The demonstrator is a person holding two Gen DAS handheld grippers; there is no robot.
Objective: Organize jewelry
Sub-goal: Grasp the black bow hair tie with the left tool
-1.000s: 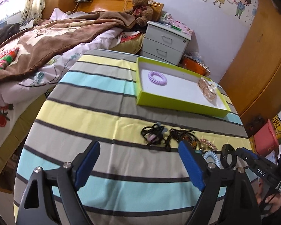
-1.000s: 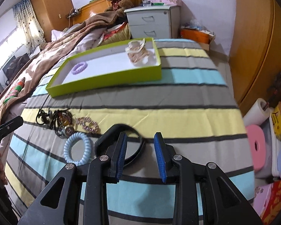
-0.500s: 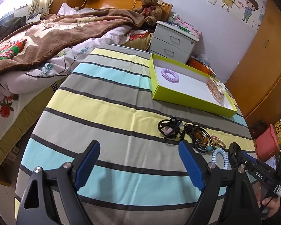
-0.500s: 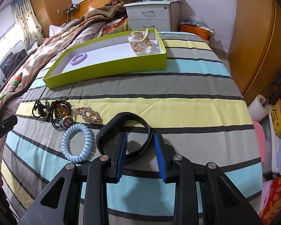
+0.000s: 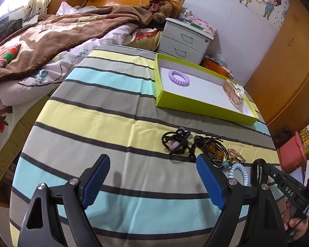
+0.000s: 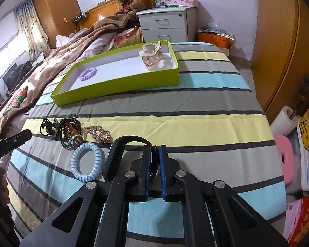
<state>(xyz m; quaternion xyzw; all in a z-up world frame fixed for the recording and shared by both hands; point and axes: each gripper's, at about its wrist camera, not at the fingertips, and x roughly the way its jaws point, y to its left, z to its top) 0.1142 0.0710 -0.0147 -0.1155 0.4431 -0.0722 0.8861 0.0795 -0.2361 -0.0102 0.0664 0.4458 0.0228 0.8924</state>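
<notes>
Now the right claw [image 6: 153,160] has just snapped shut on the black headband [image 6: 121,150] on the striped bedspread [image 6: 195,123]; green tray [image 6: 117,82] lies ahead, up-left. Left claw [image 5: 152,177] hangs spread, empty, farther off.

Two coiled hair ties: a blue one [image 6: 87,161] just left of the right fingers [image 6: 147,164], a purple one [image 6: 88,73] in the tray far beyond them. One green tray [image 6: 121,82]. One black headband [image 6: 121,150] between those fingers. One pink rhinestone clip [image 6: 97,133], one dark bead bundle [image 6: 71,130] and one black cord tangle [image 6: 48,126], beyond and left. One beige hair claw [image 6: 152,56] in the tray.
</notes>
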